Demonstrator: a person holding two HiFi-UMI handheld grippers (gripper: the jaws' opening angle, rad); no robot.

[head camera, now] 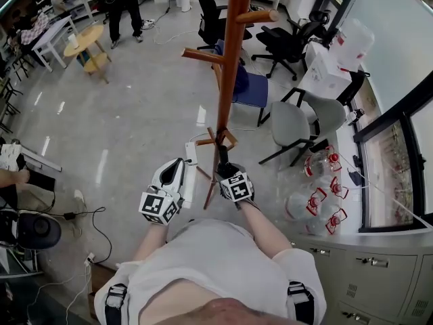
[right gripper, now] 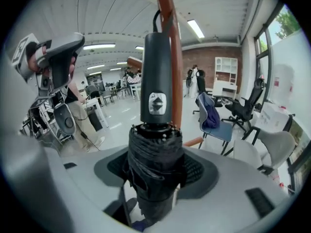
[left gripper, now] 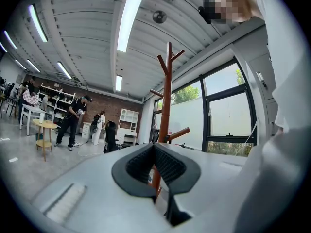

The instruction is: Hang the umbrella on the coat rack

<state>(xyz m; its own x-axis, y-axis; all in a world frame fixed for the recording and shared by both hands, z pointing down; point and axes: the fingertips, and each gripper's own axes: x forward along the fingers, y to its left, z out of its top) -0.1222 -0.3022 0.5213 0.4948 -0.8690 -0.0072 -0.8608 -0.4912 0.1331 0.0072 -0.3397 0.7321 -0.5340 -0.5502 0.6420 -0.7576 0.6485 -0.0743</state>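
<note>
Two claws, left claw (left gripper: 154, 148) and right claw (head camera: 225, 170), one umbrella (right gripper: 156, 96), one coat rack (head camera: 232, 53)

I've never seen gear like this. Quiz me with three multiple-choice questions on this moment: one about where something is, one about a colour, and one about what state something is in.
1. Where is the umbrella?
A. in a bucket
B. in the right tongs
C. in a backpack

2. What colour is the coat rack?
A. white
B. green
C. reddish brown

3. What state is the umbrella in?
A. folded up tight
B. fully opened
C. half opened

Answers:
1 B: in the right gripper view, the tongs clamp the bundled canopy from both sides.
2 C: the pole and pegs are reddish-brown wood in the head view.
3 A: the black fabric is bunched tightly below the handle, with no ribs spread.
</note>
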